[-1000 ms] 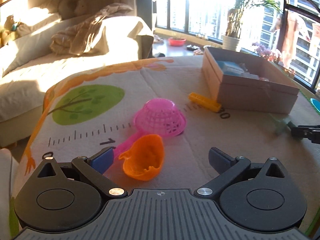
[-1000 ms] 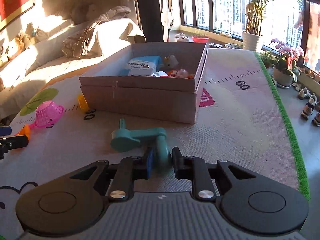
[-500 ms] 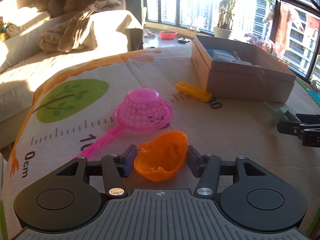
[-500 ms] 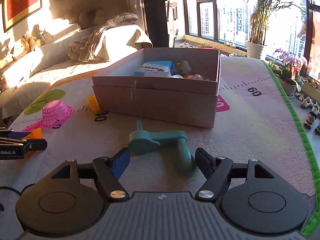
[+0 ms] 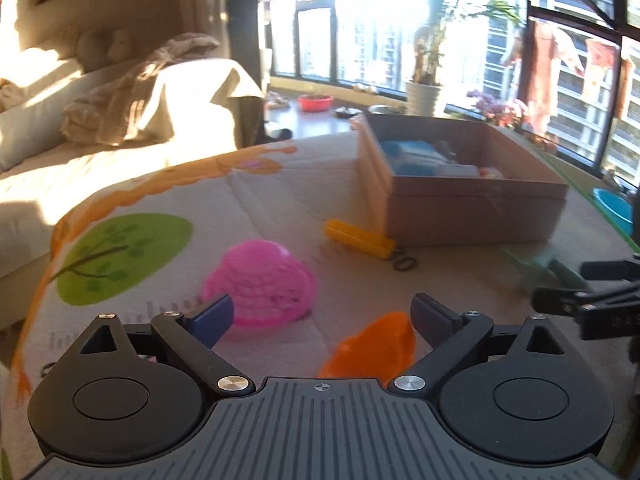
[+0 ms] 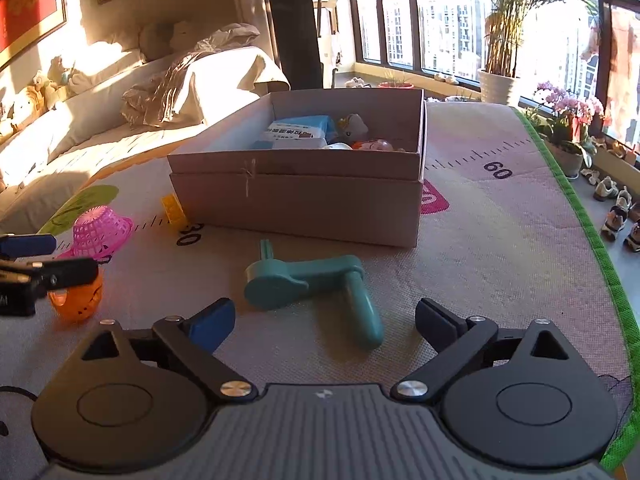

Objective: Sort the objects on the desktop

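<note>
My left gripper (image 5: 322, 314) is opening, and an orange plastic cup (image 5: 372, 344) lies on the mat between its jaws, close to the right finger and not pressed. A pink sieve (image 5: 260, 280) lies upside down just beyond it, with a yellow brick (image 5: 358, 238) farther on. My right gripper (image 6: 325, 320) is also opening. The teal toy crank (image 6: 312, 280) lies on the mat, its handle reaching in between the wide jaws untouched. Behind it stands an open cardboard box (image 6: 296, 204) holding several items. The left gripper (image 6: 52, 258) shows at the left edge over the orange cup (image 6: 78, 300).
The printed play mat (image 6: 500, 240) ends in a green border (image 6: 580, 216) on the right, with shoes on the floor beyond. A sofa (image 5: 120, 148) with blankets stands at the left. A blue bowl (image 5: 614, 208) sits past the box. Potted plants line the window.
The left jaws closed in around the orange cup, then spread wide again, leaving it on the mat. The right jaws opened off the teal crank's handle, which rests on the mat.
</note>
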`<state>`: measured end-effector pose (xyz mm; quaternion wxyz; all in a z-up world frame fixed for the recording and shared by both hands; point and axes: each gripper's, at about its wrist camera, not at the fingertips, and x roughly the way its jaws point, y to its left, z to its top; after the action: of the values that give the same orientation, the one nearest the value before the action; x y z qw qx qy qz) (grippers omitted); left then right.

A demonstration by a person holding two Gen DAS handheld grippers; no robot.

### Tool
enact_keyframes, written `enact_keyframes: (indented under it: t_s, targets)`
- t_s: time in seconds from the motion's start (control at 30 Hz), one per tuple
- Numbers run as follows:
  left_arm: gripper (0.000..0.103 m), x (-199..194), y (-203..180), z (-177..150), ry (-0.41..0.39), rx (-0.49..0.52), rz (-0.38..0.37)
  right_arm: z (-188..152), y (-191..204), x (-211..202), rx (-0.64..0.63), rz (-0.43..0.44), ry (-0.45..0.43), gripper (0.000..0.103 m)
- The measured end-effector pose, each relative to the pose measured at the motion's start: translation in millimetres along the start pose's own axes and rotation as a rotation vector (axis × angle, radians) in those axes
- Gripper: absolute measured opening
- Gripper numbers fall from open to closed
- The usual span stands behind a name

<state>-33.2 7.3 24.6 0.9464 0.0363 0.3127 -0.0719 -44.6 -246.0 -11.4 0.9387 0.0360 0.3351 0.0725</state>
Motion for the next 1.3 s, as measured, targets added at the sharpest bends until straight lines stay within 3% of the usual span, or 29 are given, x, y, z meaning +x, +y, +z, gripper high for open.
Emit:
enact_keyframes:
  t_s: [0.1, 0.23, 0.33, 0.57, 1.07, 1.17, 1.3]
  targets:
    - [0.100, 11.3, 23.7, 2.6, 0.027, -0.059, 0.098, -0.3, 0.4, 0.5, -0.003, -0.003, 0.001, 0.098]
    - [0.100, 27.8, 42.5, 0.5, 0.082, -0.115, 0.135, 0.0, 1.6, 0.8, -0.007, -0.005, 0.005, 0.098]
    - [0.100, 33.4, 48.4, -3.9, 0.118, -0.155, 0.107, 0.5, 2.3, 1.5, -0.009, -0.007, 0.007, 0.099]
    - [0.099, 26.6, 26.2, -7.8, 0.120, -0.117, 0.023, 0.8, 2.5, 0.7, -0.010, -0.011, 0.009, 0.100]
    - [0.100, 4.3, -21.4, -17.4, 0.172, -0.073, -0.259, 3.2, -0.8, 2.7, 0.045, -0.002, 0.026, 0.103]
    - [0.100, -3.0, -23.0, -21.5, 0.158, -0.049, -0.263, 3.7, 4.3, 4.3, 0.026, -0.026, 0.037, 0.103]
    - [0.101, -8.1, -18.5, -24.7, 0.143, -0.020, -0.205, 2.9, 15.7, 1.6, -0.048, -0.011, 0.049, 0.103]
